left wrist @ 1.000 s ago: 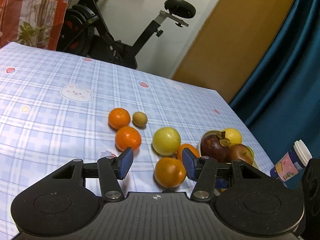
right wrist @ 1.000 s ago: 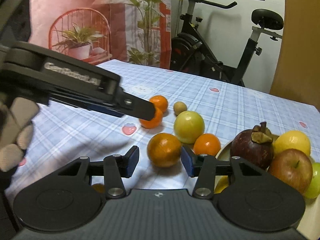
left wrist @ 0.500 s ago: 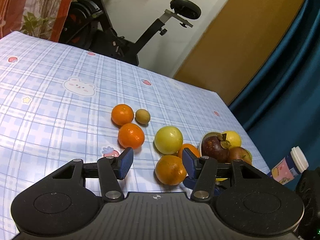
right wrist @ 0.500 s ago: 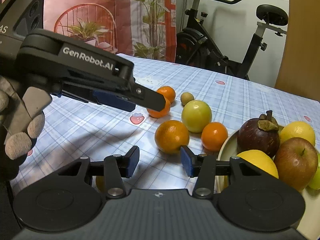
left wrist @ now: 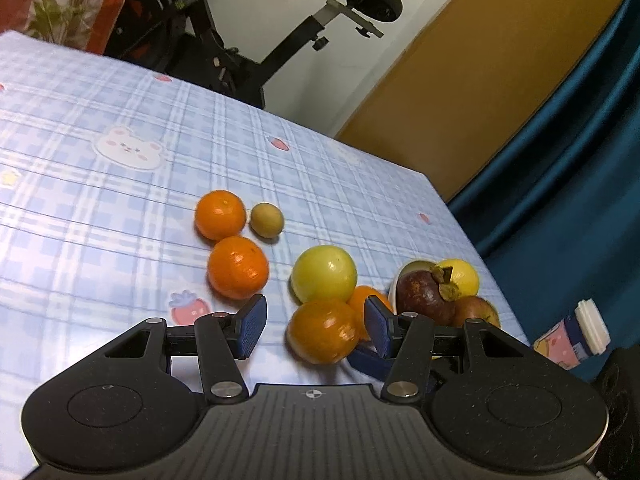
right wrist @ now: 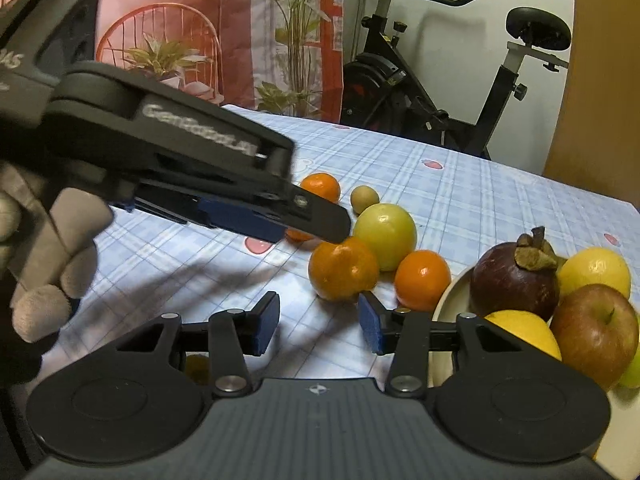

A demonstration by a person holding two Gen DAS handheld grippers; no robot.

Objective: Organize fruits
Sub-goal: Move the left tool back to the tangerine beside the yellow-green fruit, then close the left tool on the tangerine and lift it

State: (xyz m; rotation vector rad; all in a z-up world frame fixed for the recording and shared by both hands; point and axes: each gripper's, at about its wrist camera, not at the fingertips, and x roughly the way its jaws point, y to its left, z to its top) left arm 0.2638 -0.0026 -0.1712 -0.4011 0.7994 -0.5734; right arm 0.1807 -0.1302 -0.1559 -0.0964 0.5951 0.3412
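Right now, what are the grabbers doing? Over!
Left gripper open, nearest orange between its fingers, untouched. Right gripper closing on nothing. Plate full; yellow-green fruit crowds the orange.

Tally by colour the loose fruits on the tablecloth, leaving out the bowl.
Orange fruits: 4
Yellow-green fruit: 1
Small tan fruit: 1
Total: 6
Uncounted: a yellowish patch low in the right wrist view, too hidden to tell.

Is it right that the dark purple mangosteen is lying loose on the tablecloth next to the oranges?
No. The right wrist view shows the mangosteen in the cream bowl with the red apple and other fruit; only the oranges lie loose on the tablecloth.
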